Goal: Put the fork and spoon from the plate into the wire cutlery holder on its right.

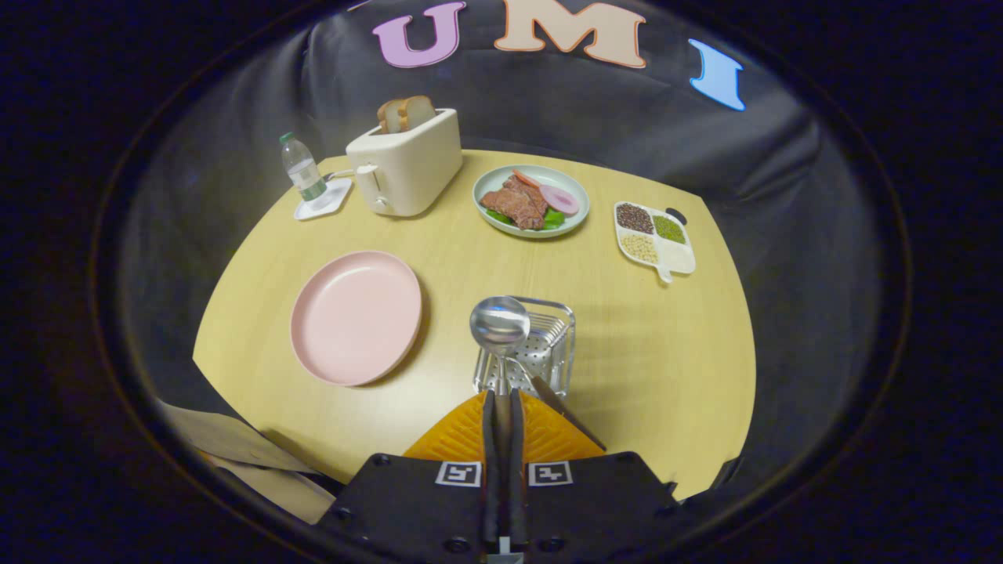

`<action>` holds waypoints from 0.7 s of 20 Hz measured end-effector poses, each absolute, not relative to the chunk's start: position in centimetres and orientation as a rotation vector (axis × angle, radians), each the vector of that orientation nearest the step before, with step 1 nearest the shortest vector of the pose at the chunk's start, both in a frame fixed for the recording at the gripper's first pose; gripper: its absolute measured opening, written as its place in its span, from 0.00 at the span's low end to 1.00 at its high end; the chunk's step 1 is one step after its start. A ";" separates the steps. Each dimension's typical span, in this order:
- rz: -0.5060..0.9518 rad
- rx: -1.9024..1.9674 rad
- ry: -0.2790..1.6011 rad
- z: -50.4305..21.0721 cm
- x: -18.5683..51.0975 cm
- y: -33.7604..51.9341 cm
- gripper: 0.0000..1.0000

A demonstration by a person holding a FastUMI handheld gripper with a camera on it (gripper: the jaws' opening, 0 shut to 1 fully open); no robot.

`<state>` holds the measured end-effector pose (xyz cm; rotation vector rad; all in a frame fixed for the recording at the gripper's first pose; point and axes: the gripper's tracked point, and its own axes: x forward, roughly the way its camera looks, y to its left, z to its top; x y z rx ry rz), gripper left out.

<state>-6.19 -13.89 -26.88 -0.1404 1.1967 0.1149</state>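
The tool (502, 407) is closed narrow on the handle of the spoon (499, 325), with both fingers pressing the handle between them and almost no gap left. The spoon stands upright, bowl end up, directly over the wire cutlery holder (526, 347), which serves as the landmark here. The holder sits on the yellow bench (658, 345) just ahead of the fingers; its perforated inner wall is visible behind the spoon's bowl. Whether the lower end of the spoon touches the floor of the holder cannot be told. A dark, slim handle (566, 411) leans out of the holder's near right corner toward the tool; it may be the fork, but its head is hidden, so this cannot be confirmed. The pink plate (356, 317) lies flat just left of the holder and carries no cutlery. Beyond the holder, well apart from it, stands a pale green plate of food (531, 200). Beyond and to the right of the holder lies a white divided dish (654, 239) holding grains and beans in separate compartments. Beyond and to the left of the holder stands a cream toaster (405, 162) with bread slices in its slots, and farther left of that a water bottle (302, 174) stands upright on a small white tray (323, 200).
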 end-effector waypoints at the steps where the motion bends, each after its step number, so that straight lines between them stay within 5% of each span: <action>1: 0.112 -0.143 1.211 -27.0 -6.4 -14.3 0.08; 9: 0.097 -0.050 1.139 -26.1 -5.1 -14.5 0.24; 11: 0.099 -0.031 1.098 -25.1 -4.8 -14.2 0.36; 14: 0.107 0.011 0.981 -22.4 -4.3 -13.0 0.74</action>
